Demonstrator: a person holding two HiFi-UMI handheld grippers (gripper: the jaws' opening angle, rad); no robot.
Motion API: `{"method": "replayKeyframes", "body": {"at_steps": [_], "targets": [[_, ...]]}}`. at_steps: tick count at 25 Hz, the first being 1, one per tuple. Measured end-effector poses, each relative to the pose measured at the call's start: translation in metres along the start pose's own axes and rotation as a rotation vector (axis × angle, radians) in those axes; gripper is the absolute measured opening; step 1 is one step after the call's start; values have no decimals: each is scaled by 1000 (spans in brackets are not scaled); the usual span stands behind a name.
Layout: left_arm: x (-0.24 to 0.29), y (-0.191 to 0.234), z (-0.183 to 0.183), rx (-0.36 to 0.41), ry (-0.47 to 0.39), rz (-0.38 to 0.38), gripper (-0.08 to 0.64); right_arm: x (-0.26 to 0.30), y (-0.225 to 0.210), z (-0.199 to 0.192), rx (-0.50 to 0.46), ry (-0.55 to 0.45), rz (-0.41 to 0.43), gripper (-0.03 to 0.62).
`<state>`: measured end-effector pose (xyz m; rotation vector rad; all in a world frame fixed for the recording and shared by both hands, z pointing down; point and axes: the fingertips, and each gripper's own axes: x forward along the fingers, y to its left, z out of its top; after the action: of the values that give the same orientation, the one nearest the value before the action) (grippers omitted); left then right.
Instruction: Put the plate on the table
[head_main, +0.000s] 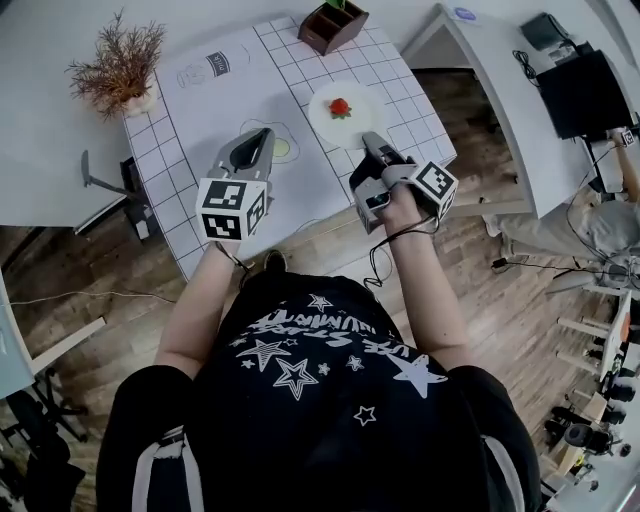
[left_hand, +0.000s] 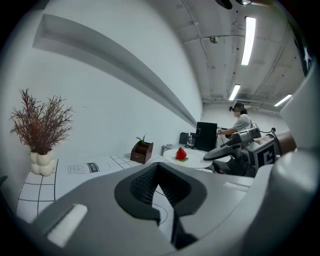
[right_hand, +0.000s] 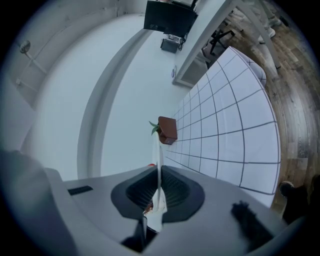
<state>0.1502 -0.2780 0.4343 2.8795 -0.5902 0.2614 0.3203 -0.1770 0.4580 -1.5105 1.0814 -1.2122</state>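
A white plate (head_main: 352, 118) with a red strawberry (head_main: 340, 106) on it lies level over the right part of the white gridded table (head_main: 300, 195). My right gripper (head_main: 373, 147) is shut on the plate's near rim. In the right gripper view the plate (right_hand: 158, 160) runs edge-on between the pads. I cannot tell whether the plate touches the cloth. My left gripper (head_main: 256, 146) hovers to the plate's left, shut and holding nothing. The left gripper view shows the plate (left_hand: 192, 160), the strawberry (left_hand: 181, 154) and the right gripper (left_hand: 227, 151) from the side.
A dried plant in a white vase (head_main: 122, 70) stands at the table's far left, a brown planter box (head_main: 332, 26) at the far edge. A fried egg (head_main: 283, 147) and a milk bottle (head_main: 211, 68) are drawn on the cloth. A desk with a monitor (head_main: 585, 93) stands right.
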Motion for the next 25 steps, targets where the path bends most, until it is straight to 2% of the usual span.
{"method": "replayKeyframes", "body": {"at_steps": [3,6,11,18,25], "targets": [[20,27,6,-35,4,0,9,32,2,6,-8,5,-51,21],[34,48,10,-49,14,18,9,60,3,18,-12,13,-36,20],[39,56,13,-55,8,79,9,85,-8,32,-10,63,-23,20],[60,61,22,-65,-2,211,9,125,-7,54,-17,192,-42,21],[79,59,30,-77,-9,341,9,168,-16,62,-84,375,-55,20]]}}
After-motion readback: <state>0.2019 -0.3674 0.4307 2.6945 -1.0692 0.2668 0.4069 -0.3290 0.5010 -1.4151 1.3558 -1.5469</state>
